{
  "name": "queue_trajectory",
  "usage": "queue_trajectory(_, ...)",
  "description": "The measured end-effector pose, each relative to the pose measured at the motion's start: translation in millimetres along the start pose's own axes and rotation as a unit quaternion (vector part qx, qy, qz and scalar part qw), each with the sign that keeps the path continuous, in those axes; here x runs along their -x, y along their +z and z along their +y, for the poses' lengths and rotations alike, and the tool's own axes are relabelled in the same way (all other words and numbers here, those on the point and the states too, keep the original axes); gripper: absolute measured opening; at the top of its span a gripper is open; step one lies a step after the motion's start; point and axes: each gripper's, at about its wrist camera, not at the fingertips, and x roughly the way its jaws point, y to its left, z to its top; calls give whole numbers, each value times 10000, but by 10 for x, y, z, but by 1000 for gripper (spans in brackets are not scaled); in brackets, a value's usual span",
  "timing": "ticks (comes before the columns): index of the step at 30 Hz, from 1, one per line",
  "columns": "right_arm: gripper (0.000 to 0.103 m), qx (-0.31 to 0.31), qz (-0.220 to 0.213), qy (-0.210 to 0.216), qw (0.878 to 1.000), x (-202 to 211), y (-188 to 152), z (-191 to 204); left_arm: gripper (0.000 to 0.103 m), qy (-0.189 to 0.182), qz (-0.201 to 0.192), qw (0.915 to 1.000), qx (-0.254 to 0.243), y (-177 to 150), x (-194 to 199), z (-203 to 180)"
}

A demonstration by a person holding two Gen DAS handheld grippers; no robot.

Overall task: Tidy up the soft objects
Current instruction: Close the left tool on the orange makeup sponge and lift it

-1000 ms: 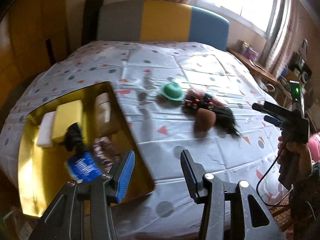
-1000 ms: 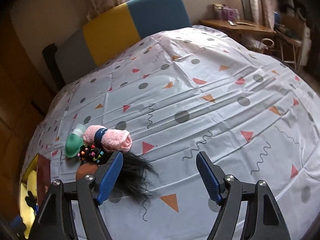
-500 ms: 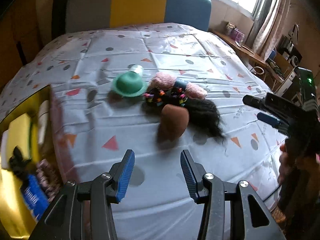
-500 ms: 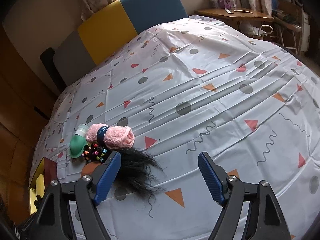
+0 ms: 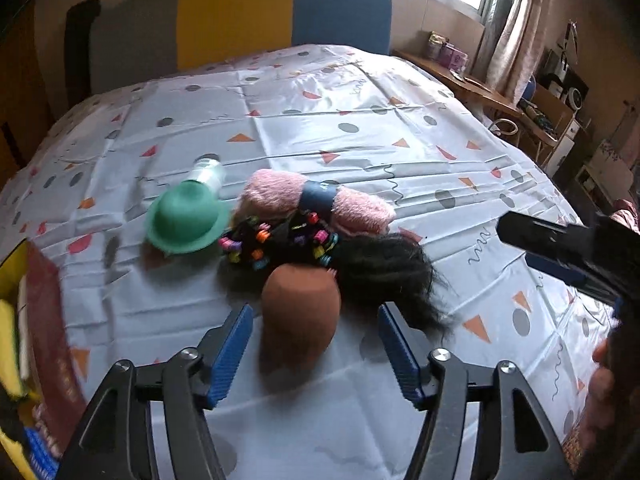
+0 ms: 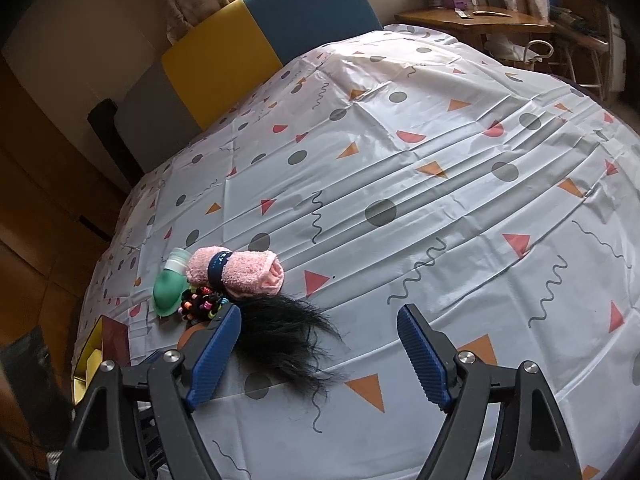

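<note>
White patterned bedsheet [image 6: 400,168] under yellow-and-blue headboard [image 5: 280,12]; left tool [image 5: 314,344] and right tool [image 6: 320,344] wide open, empty.

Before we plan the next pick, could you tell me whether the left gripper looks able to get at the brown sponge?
Probably yes: the left gripper has its jaws open straddling the brown sponge, with nothing between them.

Ahead of you stands a grey, yellow and blue headboard [image 5: 280,12] behind the patterned sheet [image 6: 440,184], with a wooden desk [image 6: 492,24] and curtains [image 5: 516,24] off to the right.
</note>
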Motion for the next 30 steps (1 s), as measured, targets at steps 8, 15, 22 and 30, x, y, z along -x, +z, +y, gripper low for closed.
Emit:
queue_trajectory(8, 81, -47, -7, 4, 10000, -22, 15, -19, 50, 90, 262, 9993, 233, 22, -338, 111)
queue_trajectory(15, 81, 59, -25, -59, 10000, -31, 11, 3, 38, -21, 202, 9989, 412, -151, -175, 161)
queue_trajectory(22, 81, -162, 41, -31, 9999, -44, 12, -85, 40, 83, -155, 9994, 296, -601, 280, 147)
queue_trajectory(30, 81, -74, 89, -166, 9998, -71, -19, -72, 42, 319, -216, 9992, 73, -910, 220, 87)
